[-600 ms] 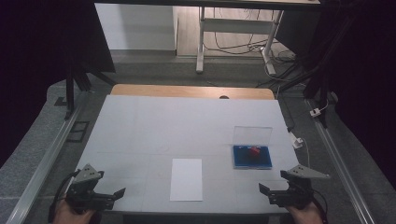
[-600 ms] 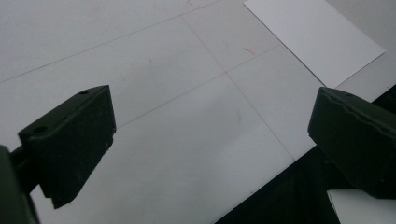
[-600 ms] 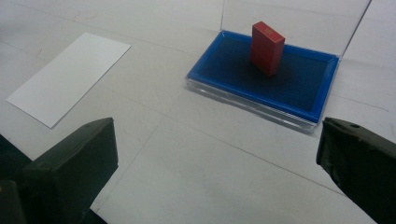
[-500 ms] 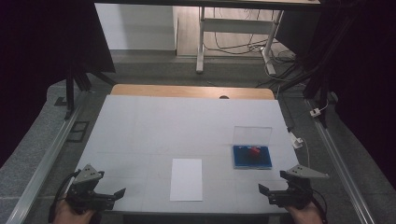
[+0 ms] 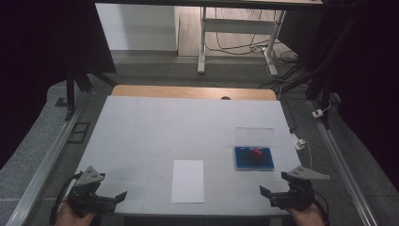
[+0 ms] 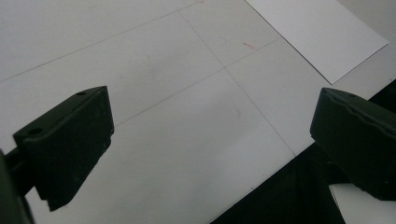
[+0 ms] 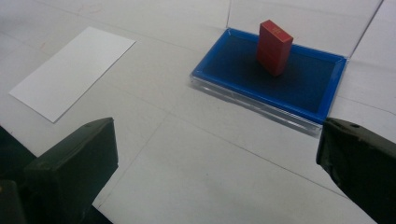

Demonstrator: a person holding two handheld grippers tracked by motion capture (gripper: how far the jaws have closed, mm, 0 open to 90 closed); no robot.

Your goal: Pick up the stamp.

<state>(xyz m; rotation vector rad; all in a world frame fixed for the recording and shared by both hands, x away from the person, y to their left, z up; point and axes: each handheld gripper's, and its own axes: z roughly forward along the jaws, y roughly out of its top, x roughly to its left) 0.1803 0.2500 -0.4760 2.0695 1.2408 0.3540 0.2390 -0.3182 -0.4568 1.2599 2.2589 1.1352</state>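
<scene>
A small red block (image 5: 257, 152) (image 7: 274, 46) stands upright in a blue tray (image 5: 254, 163) (image 7: 233, 63) whose clear lid (image 5: 254, 136) is raised behind it, right of the table's middle. A white sheet of paper (image 5: 187, 181) (image 7: 72, 70) (image 6: 317, 32) lies flat near the front edge. My left gripper (image 5: 113, 200) (image 6: 210, 140) hovers at the front left corner, jaws wide apart with nothing between them. Over the front right edge, short of the tray, my right gripper (image 5: 270, 197) (image 7: 215, 168) is open and empty.
The white table top (image 5: 179, 127) has a wooden strip (image 5: 188, 92) along its far edge. Metal rails (image 5: 44, 160) run down both sides. A white plug and cable (image 5: 301, 141) lie off the right edge. Desk legs and cables (image 5: 235, 42) stand beyond.
</scene>
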